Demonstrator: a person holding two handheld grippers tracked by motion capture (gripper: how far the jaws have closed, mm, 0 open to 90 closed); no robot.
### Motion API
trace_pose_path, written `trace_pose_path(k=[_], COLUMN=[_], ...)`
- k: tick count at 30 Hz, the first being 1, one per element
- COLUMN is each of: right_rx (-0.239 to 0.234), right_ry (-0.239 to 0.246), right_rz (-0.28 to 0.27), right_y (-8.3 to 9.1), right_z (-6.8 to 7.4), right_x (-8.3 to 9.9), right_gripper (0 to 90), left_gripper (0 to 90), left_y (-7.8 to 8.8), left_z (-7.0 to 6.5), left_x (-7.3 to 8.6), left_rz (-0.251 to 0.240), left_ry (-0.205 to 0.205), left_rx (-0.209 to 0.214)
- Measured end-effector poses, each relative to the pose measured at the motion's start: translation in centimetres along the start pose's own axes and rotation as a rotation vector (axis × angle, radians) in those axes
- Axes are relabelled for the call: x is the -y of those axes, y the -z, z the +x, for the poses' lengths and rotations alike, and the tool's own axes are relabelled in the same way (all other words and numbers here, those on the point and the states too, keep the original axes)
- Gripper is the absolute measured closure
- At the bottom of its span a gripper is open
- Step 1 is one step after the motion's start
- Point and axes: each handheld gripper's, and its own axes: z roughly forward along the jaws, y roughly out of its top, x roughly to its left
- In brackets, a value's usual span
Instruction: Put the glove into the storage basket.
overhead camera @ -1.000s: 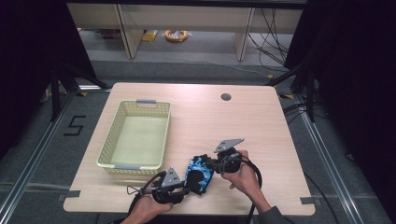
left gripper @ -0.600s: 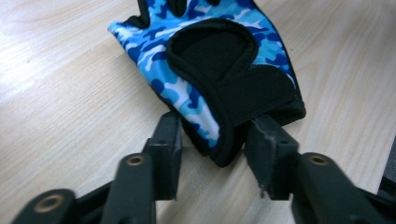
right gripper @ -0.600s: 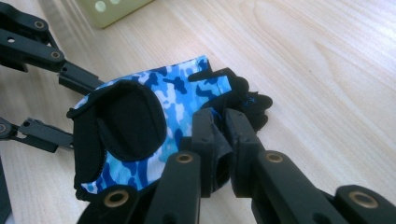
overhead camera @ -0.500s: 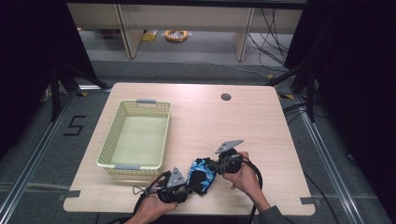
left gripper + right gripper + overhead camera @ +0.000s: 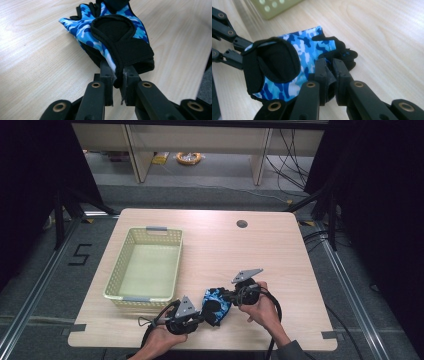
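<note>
Left hand-held gripper (image 5: 198, 318) has just been closing, jaws now pinched on the cuff edge of a blue camouflage glove (image 5: 216, 305). Right hand-held gripper (image 5: 229, 295) clamps the glove's finger end. Glove sits near the desk's (image 5: 270, 250) near edge, right of the basket (image 5: 146, 268), which holds nothing; long axis runs near-left to far-right.

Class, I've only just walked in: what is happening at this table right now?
A person holds a gripper in each hand, and both grip one blue camouflage glove near the table's front edge. The left gripper has just been closing its jaws on the black cuff end, while the right gripper pinches the finger end. A pale basket stands just to the left.
</note>
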Motion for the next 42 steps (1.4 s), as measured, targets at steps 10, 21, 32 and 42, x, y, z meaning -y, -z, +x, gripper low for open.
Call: trace_pose_path(k=[10, 21, 32, 42], right_rx=[-0.006, 0.003, -0.036, -0.069], right_ry=[0.029, 0.092, 0.144, 0.173], right_rz=[-0.06, -0.099, -0.103, -0.097], right_y=[1.3, 1.8, 0.7, -2.1], right_z=[0.9, 2.7, 4.0, 5.1], right_x=[-2.5, -7.6, -13.3, -17.5], right_gripper=[83.5, 83.5, 83.5, 83.5], left_gripper=[81.1, 80.9, 80.5, 80.3], left_y=[3.0, 7.4, 11.3, 13.5], left_z=[0.5, 2.9, 5.8, 8.6], left_x=[-1.8, -3.6, -4.4, -3.5], left_rz=[-0.026, -0.06, -0.071, -0.078], left_ry=[-0.009, 0.042, 0.084, 0.152], left_rx=[-0.01, -0.056, -0.114, -0.16])
